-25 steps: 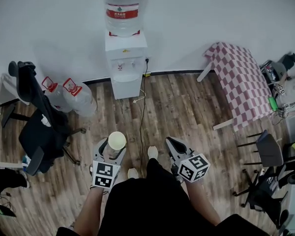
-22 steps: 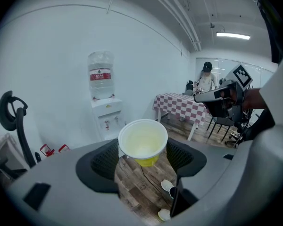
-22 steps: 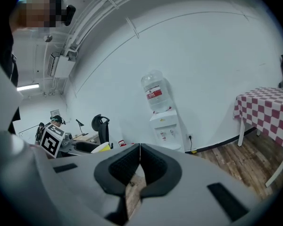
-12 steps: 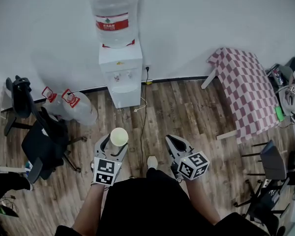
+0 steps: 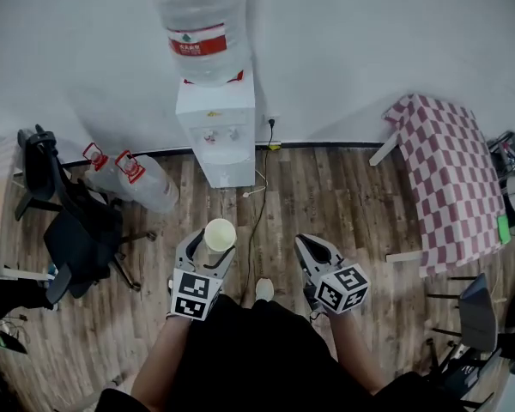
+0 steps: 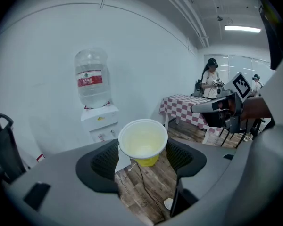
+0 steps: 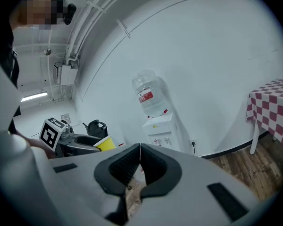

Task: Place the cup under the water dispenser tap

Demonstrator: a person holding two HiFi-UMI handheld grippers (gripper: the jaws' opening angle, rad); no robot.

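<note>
A yellow paper cup (image 5: 219,234) with a white inside stands upright between the jaws of my left gripper (image 5: 208,245), which is shut on it; the left gripper view shows the cup (image 6: 143,141) empty. The white water dispenser (image 5: 216,130) with a big clear bottle (image 5: 202,26) on top stands against the wall straight ahead, its taps (image 5: 222,135) well beyond the cup. In the left gripper view the water dispenser (image 6: 100,122) lies past the cup. My right gripper (image 5: 313,254) is shut with nothing in it, level with the left one. From the right gripper view the cup (image 7: 104,142) shows at the left.
Two spare water bottles (image 5: 137,179) lie on the floor left of the dispenser, next to a black office chair (image 5: 64,221). A black cable (image 5: 256,196) runs from the wall socket across the wooden floor. A table with a red-checked cloth (image 5: 453,178) stands at the right. People stand in the background (image 6: 211,79).
The dispenser has come nearer and looms larger as I walk toward it with both grippers. The cup stays held in the left gripper; the checked table has slid right.
</note>
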